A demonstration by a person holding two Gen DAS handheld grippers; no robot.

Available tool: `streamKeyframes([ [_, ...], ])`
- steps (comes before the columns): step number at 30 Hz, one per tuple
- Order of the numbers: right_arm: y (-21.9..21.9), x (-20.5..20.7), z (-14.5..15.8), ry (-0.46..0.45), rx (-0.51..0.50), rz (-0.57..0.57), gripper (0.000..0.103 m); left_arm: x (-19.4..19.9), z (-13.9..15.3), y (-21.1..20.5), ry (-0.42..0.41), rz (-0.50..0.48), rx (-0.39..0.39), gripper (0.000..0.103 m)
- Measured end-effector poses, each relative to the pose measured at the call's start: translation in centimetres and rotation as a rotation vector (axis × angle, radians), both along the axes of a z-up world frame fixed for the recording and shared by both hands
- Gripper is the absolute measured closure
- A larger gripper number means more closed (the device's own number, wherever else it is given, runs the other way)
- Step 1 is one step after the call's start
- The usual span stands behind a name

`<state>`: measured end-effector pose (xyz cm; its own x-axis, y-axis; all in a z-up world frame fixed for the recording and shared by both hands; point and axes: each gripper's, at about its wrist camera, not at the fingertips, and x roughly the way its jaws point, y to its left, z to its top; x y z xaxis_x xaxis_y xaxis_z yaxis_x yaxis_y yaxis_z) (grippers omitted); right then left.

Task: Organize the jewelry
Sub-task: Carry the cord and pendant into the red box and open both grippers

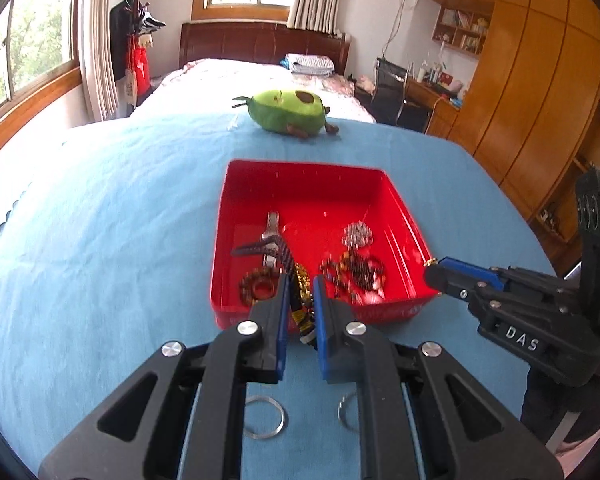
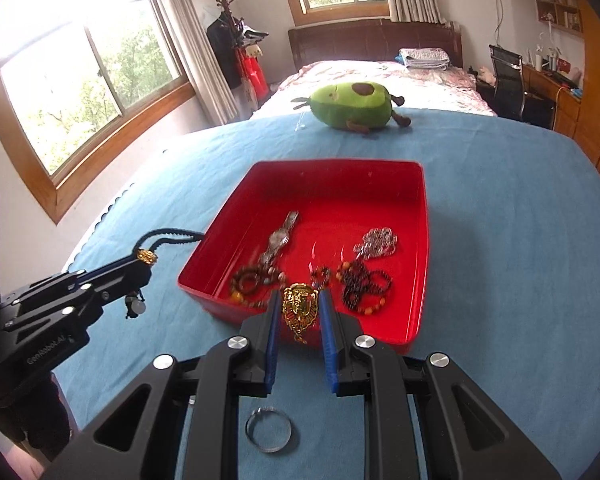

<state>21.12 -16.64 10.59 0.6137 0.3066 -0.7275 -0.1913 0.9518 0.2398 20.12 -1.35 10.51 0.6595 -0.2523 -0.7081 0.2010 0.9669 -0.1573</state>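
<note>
The black cord necklace with its gold pendant (image 2: 299,307) hangs stretched between two grippers above the near edge of the red plastic tray (image 2: 419,248). The left gripper (image 1: 300,280) pinches the cord, the right gripper (image 2: 299,298) clamps the pendant. It looks mid-carry; next, lower it into a free patch and release. Already inside: a silver watch (image 2: 279,238), beaded bracelets (image 2: 360,280), a silver chain (image 2: 376,243). Two metal rings (image 1: 265,416) wait on the blue cloth (image 1: 100,220).
</note>
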Motion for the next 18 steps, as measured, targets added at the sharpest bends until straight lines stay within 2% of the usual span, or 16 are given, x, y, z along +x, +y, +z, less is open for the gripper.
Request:
streamKeyframes([
  [7,-0.4,2.8,-0.6,0.011,0.007,-0.026,0.084,3.1,-0.6,-0.5,0.007,0.01,-0.02,0.093],
  [14,-0.8,6.1,-2.9,0.065,0.005,-0.047,0.084,6.8,-2.2,-1.6,0.028,0.009,-0.017,0.093],
  [18,-1.0,8.0,-4.8,0.114,-0.007,-0.057,0.084,9.4,-3.7,-2.4,0.066,0.01,-0.006,0.093],
])
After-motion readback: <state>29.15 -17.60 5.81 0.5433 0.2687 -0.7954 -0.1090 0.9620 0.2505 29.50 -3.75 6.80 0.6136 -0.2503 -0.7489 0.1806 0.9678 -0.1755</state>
